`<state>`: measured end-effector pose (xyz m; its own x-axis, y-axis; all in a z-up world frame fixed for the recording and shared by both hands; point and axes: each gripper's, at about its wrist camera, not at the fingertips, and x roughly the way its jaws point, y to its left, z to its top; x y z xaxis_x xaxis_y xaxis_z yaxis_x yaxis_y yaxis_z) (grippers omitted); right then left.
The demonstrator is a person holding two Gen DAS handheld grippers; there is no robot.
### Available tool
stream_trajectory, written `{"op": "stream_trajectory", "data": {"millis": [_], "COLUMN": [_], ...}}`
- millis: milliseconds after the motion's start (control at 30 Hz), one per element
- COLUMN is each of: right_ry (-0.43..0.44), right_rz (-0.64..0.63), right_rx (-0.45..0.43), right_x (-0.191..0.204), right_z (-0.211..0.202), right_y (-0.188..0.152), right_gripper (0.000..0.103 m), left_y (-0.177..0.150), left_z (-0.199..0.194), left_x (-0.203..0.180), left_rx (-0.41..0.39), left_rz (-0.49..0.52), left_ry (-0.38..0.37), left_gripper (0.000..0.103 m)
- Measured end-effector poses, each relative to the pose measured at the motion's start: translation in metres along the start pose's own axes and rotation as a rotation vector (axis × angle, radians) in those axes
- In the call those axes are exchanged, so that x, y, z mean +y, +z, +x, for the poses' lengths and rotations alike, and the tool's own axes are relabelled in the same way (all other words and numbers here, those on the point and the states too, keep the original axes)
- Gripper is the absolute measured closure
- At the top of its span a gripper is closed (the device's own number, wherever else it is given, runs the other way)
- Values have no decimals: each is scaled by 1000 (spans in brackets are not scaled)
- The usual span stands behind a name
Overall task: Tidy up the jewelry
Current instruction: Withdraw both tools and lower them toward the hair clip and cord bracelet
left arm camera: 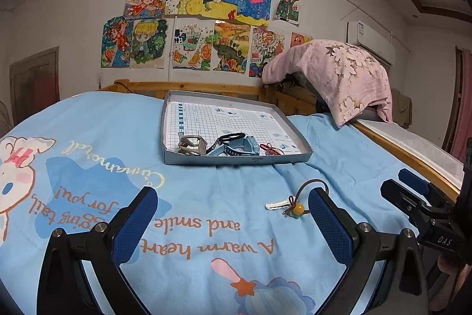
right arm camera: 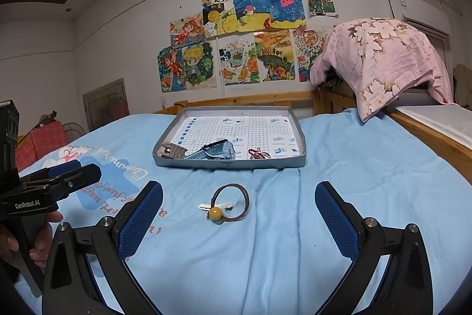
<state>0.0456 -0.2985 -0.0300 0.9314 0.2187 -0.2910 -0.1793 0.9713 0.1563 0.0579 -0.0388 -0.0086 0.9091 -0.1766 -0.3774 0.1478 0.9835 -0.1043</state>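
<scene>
Right wrist view shows the right tongs (right arm camera: 239,214) spread wide above the blue bedsheet (right arm camera: 354,167), gripping nothing. Between the blue pads (right arm camera: 141,220), a little ahead of them, lies a brown hair tie (right arm camera: 233,201) with a yellow bead (right arm camera: 214,214) and a white charm, flat on the sheet. At the left edge of this view the left tongs (right arm camera: 75,174) appear side-on, with the fingers close together; whether they are fully pressed together cannot be told from here.

Left wrist view shows the left tongs (left arm camera: 233,222) spread wide as well, empty, with the same hair tie (left arm camera: 306,197) just beside the right-hand pad (left arm camera: 327,223); its loop passes partly behind that pad. The right tongs (left arm camera: 404,185) reach in from the right edge.

Farther back on the bed sits a shallow grey tray (right arm camera: 295,161) lined with gridded paper. Along its near edge lie a beige watch band (right arm camera: 172,151), a blue watch (right arm camera: 218,151) with a black hair tie (left arm camera: 233,136) resting over it, and a small red item (right arm camera: 258,153) too small to identify. Behind the tray runs the wooden bed rail (right arm camera: 250,101), a pink floral pillow (right arm camera: 383,58) is at the right, and children's drawings (right arm camera: 236,49) cover the wall.
</scene>
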Motion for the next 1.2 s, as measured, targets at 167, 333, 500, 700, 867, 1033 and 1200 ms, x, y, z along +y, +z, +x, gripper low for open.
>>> {"op": "stream_trajectory", "data": {"millis": [167,333,500,700,867,1033,1200], "right_ry": [-1,-5,-6,-14,-24,-42,-62], "right_rz": [8,10,8,13,2,-14,-37], "right_rx": [5,10,10,33,42,43,50], "right_x": [0,-1,-2,-6,-8,-8,-9], "right_z": [3,6,7,17,29,41,59], "right_y": [1,2,2,6,13,22,32], "right_gripper": [1,1,1,1,1,1,1], "left_y": [1,3,4,10,19,26,31], "left_z": [1,2,5,14,29,45,67], "left_x": [0,1,1,3,7,12,13], "left_rx": [1,-2,-1,-3,6,19,40], "left_rz": [0,-1,3,19,29,19,29], "left_ry": [0,2,5,16,20,26,30], "left_gripper": [0,0,0,0,0,0,0]}}
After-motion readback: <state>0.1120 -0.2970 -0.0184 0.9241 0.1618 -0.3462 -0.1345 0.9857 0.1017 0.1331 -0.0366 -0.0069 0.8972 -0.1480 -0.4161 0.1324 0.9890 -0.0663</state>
